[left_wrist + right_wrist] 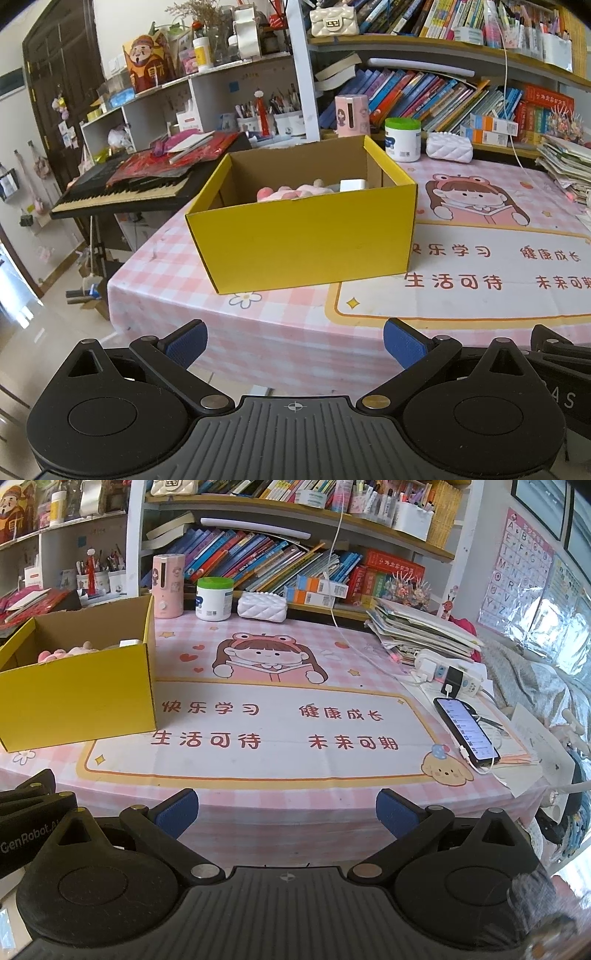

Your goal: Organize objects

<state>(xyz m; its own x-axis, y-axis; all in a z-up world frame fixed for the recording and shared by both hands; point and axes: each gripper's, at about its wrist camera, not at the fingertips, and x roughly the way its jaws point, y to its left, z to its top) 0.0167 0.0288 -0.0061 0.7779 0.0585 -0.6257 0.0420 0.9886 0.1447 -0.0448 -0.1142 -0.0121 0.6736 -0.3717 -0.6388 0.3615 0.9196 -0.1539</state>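
Presently both claws, left gripper (pixel 295 341) and right gripper (pixel 286 812), stand apart and empty off the desk's (pixel 295 775) near edge. Yellow box (pixel 303 236) (plush toy (pixel 291 192) inside) occupies the left corner; a careless reach risks shoving it off.

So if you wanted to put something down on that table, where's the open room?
The widest bare stretch is the printed mat, between the yellow box on the left and the phone on the right. The back edge is crowded: a pink dispenser, white jar and quilted pouch. The back right corner holds a paper stack and power strip.
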